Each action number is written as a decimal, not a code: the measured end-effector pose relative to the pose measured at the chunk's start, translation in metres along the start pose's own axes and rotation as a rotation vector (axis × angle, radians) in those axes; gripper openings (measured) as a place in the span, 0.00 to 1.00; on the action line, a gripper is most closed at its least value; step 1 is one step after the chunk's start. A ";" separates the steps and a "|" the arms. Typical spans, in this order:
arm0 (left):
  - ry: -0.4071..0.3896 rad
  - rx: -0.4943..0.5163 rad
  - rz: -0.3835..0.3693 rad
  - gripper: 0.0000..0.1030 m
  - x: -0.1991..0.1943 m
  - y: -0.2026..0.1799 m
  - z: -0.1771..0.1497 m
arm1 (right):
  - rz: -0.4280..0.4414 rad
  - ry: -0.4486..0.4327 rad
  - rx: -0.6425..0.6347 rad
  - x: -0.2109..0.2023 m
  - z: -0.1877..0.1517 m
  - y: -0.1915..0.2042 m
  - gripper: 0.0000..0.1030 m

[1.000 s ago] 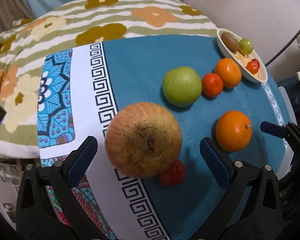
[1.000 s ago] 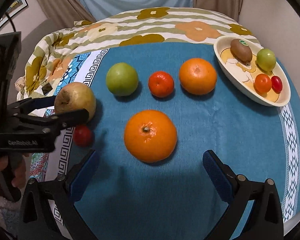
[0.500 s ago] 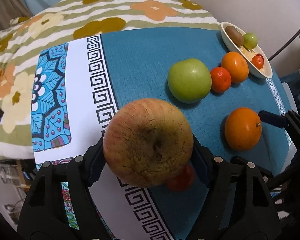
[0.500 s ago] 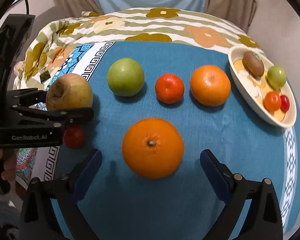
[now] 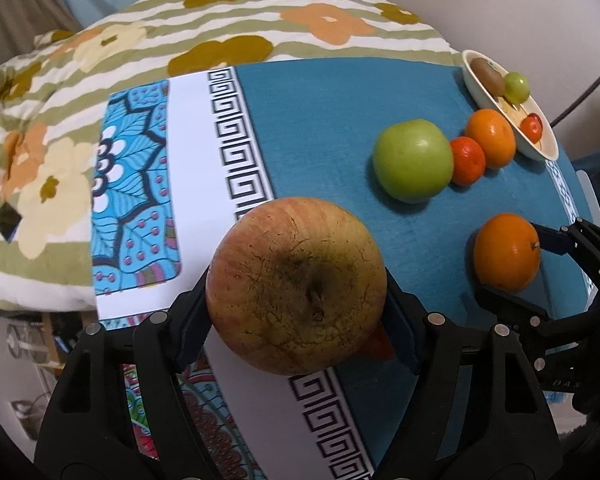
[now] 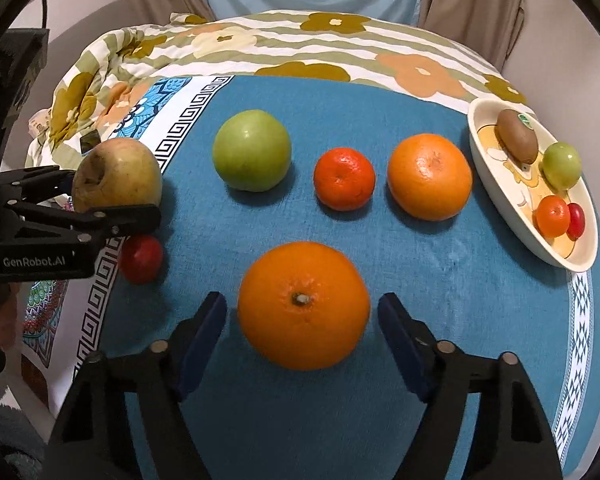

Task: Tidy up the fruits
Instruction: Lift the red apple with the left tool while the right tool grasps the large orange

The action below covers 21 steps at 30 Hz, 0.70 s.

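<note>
left gripper (image 5: pixel 296 312): clamped on the russet apple (image 5: pixel 296 284), lifted for sorting.
right gripper (image 6: pixel 302 336): apart, straddling the large orange (image 6: pixel 303 305) on the blue cloth (image 6: pixel 440 280), apparently ready to grasp.

Russet apple (image 5: pixel 296 284): dull, rough skin, fine cracked netting, brown patch round the stem. Green apple (image 6: pixel 252 156): smooth, waxy, small highlights. Large orange (image 6: pixel 303 306): pebbled peel, low sheen; mandarin (image 6: pixel 344 178) similar but glossier. Kiwi (image 6: pixel 517 141): matt, fuzzy. Cherry tomato (image 6: pixel 141 258): smooth, shiny. Dish (image 6: pixel 500 200): glazed ceramic by look, glossy cream. Tablecloth (image 6: pixel 440 280): woven cloth, matt teal, printed border. Left gripper (image 5: pixel 296 322): matt black plastic, blue ribbed pads (image 5: pixel 192 336), bare metal pins.
</note>
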<state>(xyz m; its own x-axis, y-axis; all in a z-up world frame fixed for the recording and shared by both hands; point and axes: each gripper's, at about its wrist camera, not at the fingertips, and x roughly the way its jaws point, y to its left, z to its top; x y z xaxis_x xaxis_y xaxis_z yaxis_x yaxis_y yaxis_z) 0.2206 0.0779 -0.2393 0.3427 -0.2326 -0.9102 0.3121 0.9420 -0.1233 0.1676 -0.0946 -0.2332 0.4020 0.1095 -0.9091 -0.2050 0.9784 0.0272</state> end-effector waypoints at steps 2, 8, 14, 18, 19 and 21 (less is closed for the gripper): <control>-0.001 -0.006 0.007 0.77 -0.001 0.002 -0.001 | 0.001 0.001 0.001 0.001 0.000 0.001 0.71; -0.008 -0.019 0.018 0.77 -0.008 0.007 -0.007 | -0.012 0.007 0.001 0.003 0.002 0.002 0.60; -0.031 -0.029 0.018 0.77 -0.023 0.007 -0.012 | 0.002 -0.006 0.030 -0.005 0.001 -0.003 0.56; -0.046 -0.044 0.014 0.77 -0.036 0.007 -0.014 | -0.006 -0.027 0.030 -0.016 0.002 -0.003 0.56; -0.049 -0.046 0.011 0.77 -0.039 0.007 -0.015 | -0.005 -0.033 0.032 -0.018 0.003 -0.003 0.56; -0.060 -0.043 0.009 0.77 -0.045 0.006 -0.015 | -0.003 -0.045 0.040 -0.024 0.003 -0.003 0.56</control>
<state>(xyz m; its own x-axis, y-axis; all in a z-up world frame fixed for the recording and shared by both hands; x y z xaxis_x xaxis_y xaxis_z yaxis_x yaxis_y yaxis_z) 0.1935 0.0975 -0.2046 0.3979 -0.2370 -0.8863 0.2712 0.9533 -0.1331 0.1610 -0.1001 -0.2099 0.4426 0.1136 -0.8895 -0.1684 0.9848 0.0420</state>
